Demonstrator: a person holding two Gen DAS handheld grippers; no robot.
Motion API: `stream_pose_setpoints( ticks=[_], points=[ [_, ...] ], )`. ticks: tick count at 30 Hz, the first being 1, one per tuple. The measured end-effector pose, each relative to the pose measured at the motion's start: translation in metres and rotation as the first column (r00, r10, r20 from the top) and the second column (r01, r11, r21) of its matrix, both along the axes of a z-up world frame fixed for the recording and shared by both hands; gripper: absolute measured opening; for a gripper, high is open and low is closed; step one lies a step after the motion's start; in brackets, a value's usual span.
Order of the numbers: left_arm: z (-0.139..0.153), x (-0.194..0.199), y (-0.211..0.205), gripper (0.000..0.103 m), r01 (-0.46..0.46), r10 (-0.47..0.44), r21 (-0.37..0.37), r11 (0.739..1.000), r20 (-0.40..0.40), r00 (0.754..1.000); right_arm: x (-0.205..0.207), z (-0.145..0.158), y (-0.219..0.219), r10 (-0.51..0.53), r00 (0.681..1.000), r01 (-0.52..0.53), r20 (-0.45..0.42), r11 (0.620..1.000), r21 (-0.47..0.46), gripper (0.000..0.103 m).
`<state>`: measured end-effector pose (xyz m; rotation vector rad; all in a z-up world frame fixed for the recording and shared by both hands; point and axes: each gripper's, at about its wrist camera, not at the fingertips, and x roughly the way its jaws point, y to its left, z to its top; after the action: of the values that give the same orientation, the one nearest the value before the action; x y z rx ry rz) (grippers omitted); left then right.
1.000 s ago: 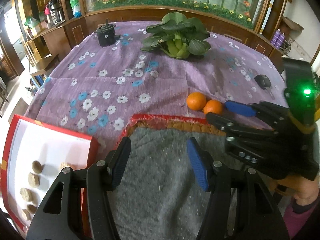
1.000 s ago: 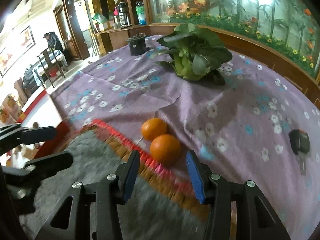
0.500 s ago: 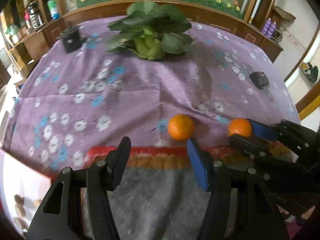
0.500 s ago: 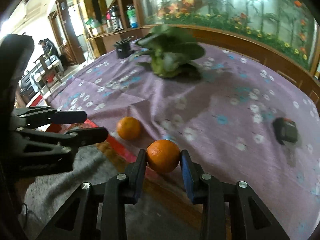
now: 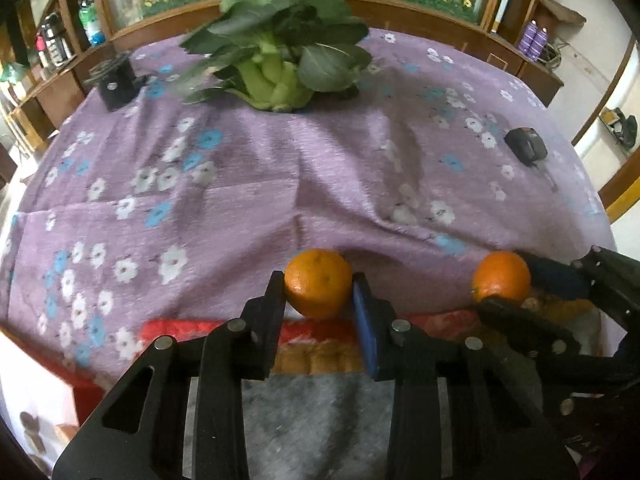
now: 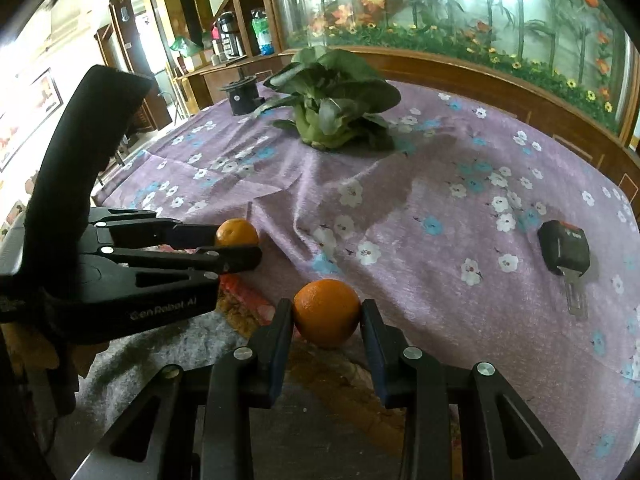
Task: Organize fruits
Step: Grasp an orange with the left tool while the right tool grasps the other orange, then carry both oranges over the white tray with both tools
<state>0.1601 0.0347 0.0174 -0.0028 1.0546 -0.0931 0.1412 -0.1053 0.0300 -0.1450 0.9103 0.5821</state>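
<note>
While each round orange fruit sits at the purple flowered tablecloth's (image 5: 248, 216) near edge, the left gripper (image 5: 319, 294) is closing on one orange (image 5: 318, 282) and the right gripper (image 6: 327, 314) clamps the other orange (image 6: 327, 312); lifting and sorting remain.

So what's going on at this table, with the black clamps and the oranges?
A person holds a two-finger clamp in each hand, sorting fruit. The left gripper is closing on one orange, its pads already at the sides. The right gripper has pinched the other orange. Both fruits sit at the edge of the purple flowered tablecloth, leafy greens behind them.
</note>
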Motion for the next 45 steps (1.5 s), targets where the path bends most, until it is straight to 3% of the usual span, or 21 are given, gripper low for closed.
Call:
stream_pose_setpoints(
  ticks=[12, 26, 45],
  points=[
    [0.043, -0.065, 0.034, 0.031, -0.089, 0.09, -0.012, 0.996, 0.113, 0.99, -0.044, 0.021, 0.039, -0.03, 0.998, 0.031, 0.057, 0.999, -0.023, 0.034],
    [0.068, -0.154, 0.092, 0.032, -0.168, 0.173, -0.042, 0.985, 0.165, 0.971, -0.108, 0.042, 0.099, 0.045, 0.989, -0.03, 0.144, 0.994, -0.104, 0.033],
    [0.053, -0.225, 0.186, 0.032, -0.342, 0.347, -0.058, 0.938, 0.144, 0.927, -0.161, 0.046, 0.191, 0.24, 0.955, -0.203, 0.174, 0.957, -0.207, 0.033]
  ],
)
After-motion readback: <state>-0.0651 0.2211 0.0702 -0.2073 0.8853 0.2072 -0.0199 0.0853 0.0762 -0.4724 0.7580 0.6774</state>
